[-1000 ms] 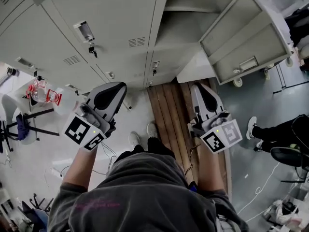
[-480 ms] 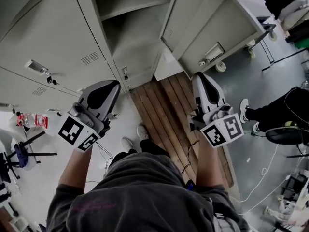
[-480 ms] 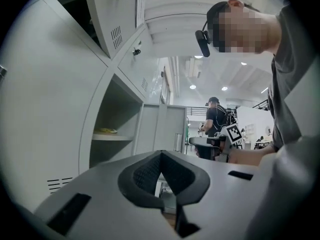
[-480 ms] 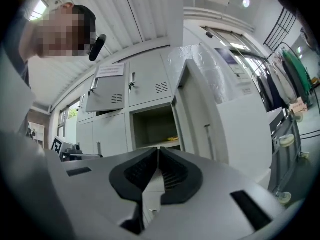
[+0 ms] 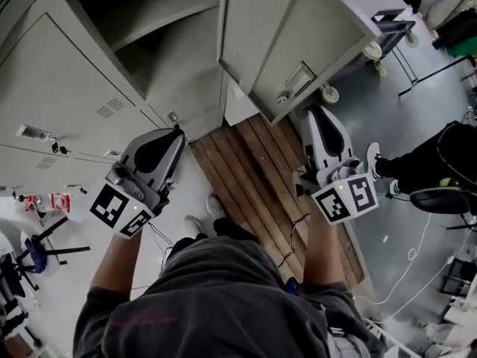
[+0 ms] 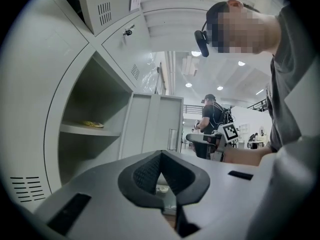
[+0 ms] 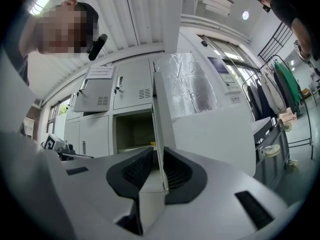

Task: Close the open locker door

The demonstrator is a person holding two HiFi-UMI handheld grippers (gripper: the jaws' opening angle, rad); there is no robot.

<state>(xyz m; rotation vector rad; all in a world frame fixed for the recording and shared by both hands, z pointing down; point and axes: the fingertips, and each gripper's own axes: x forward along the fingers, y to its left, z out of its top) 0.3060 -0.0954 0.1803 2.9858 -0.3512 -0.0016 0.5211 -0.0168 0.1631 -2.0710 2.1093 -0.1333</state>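
Two grippers point toward a bank of grey lockers in the head view. The left gripper sits at the left, near the closed locker fronts. The right gripper sits at the right, its tips just beside the lower part of the open locker door. That door swings out to the right of an open compartment, and a white cabinet on wheels stands behind it. Wooden boards lie on the floor between the two grippers.

From the left gripper view, the left gripper's pads meet at their tips with nothing caught there. Beyond them the compartment is open at the left, with a small yellow thing on its shelf. The door stands to the right of the compartment, apart from this gripper.

From the right gripper view, the right gripper's jaws are a little spread and have just been opening. The door is seen edge-on here, and its thin edge runs down into the gap between the pads. Neither pad clearly presses on it. The compartment lies left of the door and the white cabinet lies to its right.
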